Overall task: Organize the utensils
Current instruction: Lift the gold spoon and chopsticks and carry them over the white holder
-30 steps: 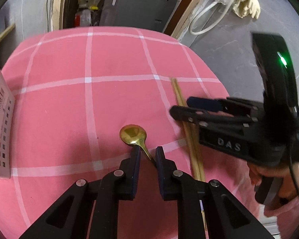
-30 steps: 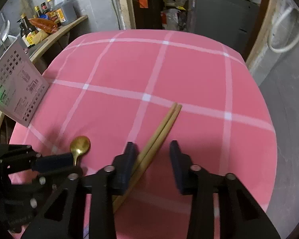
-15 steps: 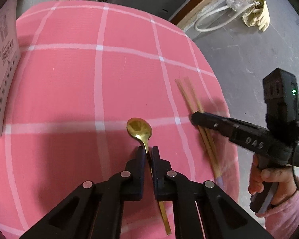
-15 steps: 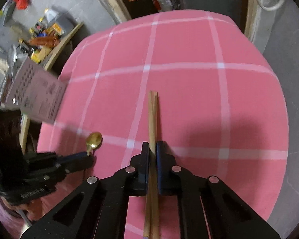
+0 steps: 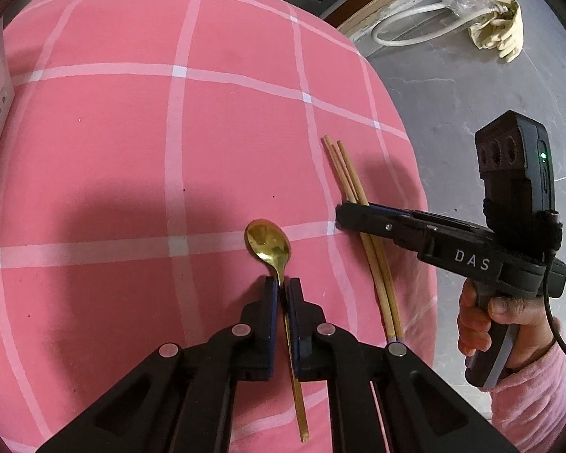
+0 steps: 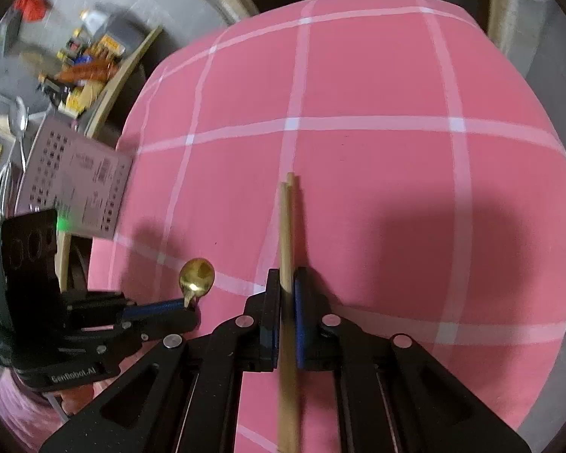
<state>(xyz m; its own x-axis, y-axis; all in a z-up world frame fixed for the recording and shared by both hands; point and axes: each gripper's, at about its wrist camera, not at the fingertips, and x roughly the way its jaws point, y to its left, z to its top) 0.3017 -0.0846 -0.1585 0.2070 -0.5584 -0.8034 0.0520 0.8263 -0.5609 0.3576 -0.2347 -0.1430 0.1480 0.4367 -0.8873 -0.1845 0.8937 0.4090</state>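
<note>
A gold spoon (image 5: 268, 242) lies on the pink checked tablecloth (image 5: 132, 151), bowl pointing away. My left gripper (image 5: 282, 283) is shut on the spoon's thin handle, just below the bowl; the rest of the handle runs back between the fingers. To the right lies a pair of wooden chopsticks (image 5: 345, 173). My right gripper (image 6: 286, 275) is shut on the chopsticks (image 6: 287, 222) near their middle, and their tips stick out ahead of the pads. In the right wrist view the spoon (image 6: 197, 277) and the left gripper (image 6: 192, 307) show at the lower left.
A perforated pale box (image 6: 75, 181) stands at the cloth's left edge. A shelf with bottles and packets (image 6: 83, 64) lies beyond it. Grey floor, a white hose (image 5: 407, 34) and cream gloves (image 5: 498, 34) are off the table's right side. A hand in a pink sleeve (image 5: 509, 324) holds the right gripper.
Both grippers closed: the left onto the spoon's handle, the right onto the chopsticks. Both tilted further downward and the right one sank a little.
</note>
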